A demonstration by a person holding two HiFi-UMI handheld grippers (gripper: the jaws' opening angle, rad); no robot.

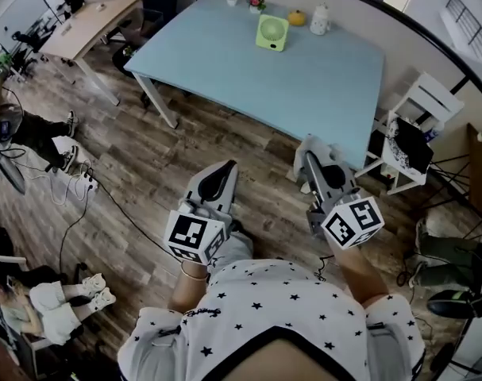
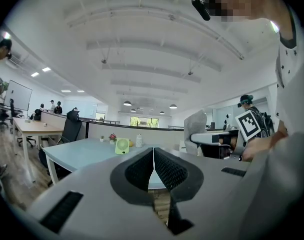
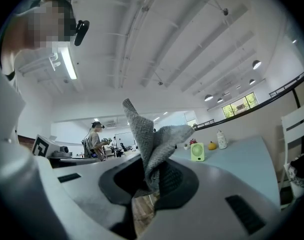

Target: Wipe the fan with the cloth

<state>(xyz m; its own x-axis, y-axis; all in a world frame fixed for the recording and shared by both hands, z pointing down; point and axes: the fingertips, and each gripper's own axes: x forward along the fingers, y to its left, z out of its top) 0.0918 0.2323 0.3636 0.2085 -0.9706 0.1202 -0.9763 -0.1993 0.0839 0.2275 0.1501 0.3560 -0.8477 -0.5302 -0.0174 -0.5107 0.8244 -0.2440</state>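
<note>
The small green fan (image 1: 272,32) stands upright at the far side of the light blue table (image 1: 225,62); it also shows in the left gripper view (image 2: 122,145) and the right gripper view (image 3: 197,152). A grey cloth (image 3: 150,141) sticks up from my right gripper (image 3: 152,179), which is shut on it. In the head view that right gripper (image 1: 310,153) hovers over the floor near the table's front corner, well short of the fan. My left gripper (image 1: 227,169) is beside it over the floor, jaws shut (image 2: 153,159) with nothing between them.
An orange ornament (image 1: 297,17), a white bottle (image 1: 320,20) and small potted plants (image 1: 256,1) stand by the fan. A white chair (image 1: 419,105) stands right of the table, a wooden desk (image 1: 90,22) at far left. Cables and a power strip (image 1: 86,182) lie on the wooden floor.
</note>
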